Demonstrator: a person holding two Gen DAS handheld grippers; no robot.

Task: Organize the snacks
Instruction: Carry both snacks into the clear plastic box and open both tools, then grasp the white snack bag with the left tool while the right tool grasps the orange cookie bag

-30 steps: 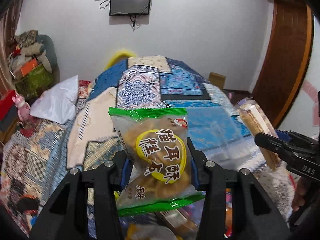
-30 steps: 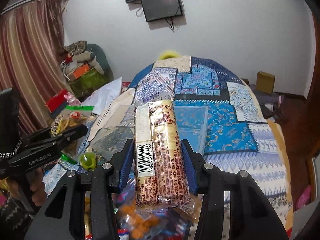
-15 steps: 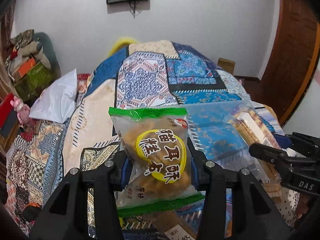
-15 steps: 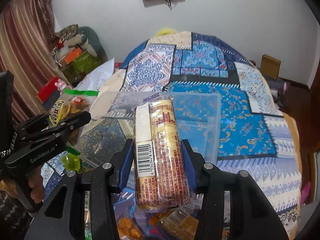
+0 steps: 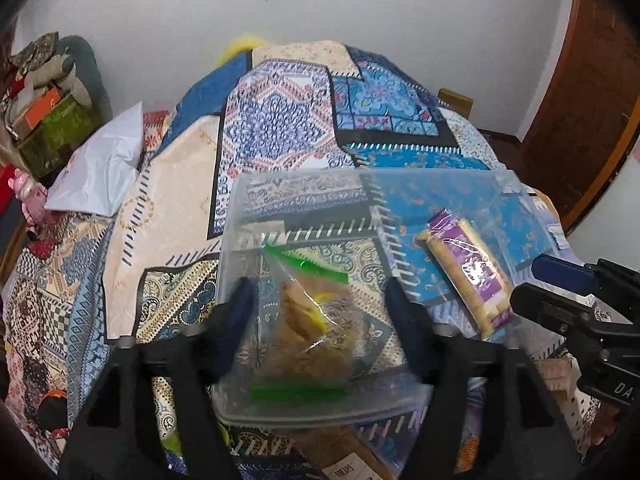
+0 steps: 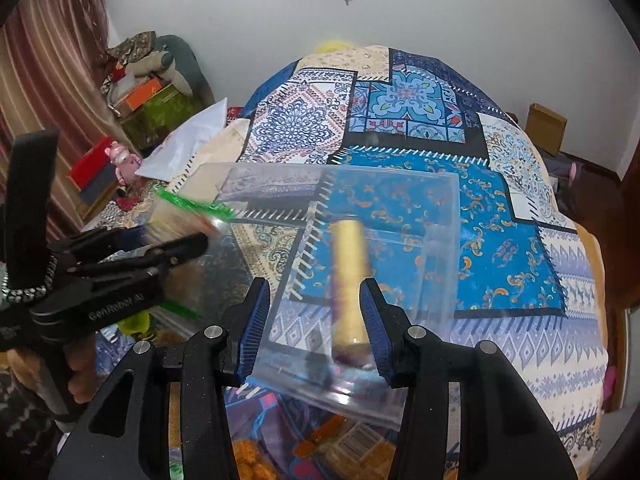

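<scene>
A clear plastic bin (image 5: 240,208) sits on the patterned bedspread; it also shows in the right wrist view (image 6: 444,208). My left gripper (image 5: 320,312) is open over the bin, and the green-edged bag of fried snacks (image 5: 312,320) is blurred, loose between the spread fingers inside the bin. My right gripper (image 6: 316,320) is open; the long biscuit pack (image 6: 350,276) is blurred between its fingers inside the bin. The biscuit pack also shows in the left wrist view (image 5: 468,268) at the bin's right side.
More snack packs (image 6: 248,460) lie on the bed in front of the bin. A white bag (image 5: 100,172) lies at the bed's left edge, with piled boxes (image 5: 48,120) beyond. A wooden door (image 5: 592,80) stands at right.
Both grippers moved down over the clear bin and opened. The snack bag and the biscuit pack left the jaws and dropped into the bin.
</scene>
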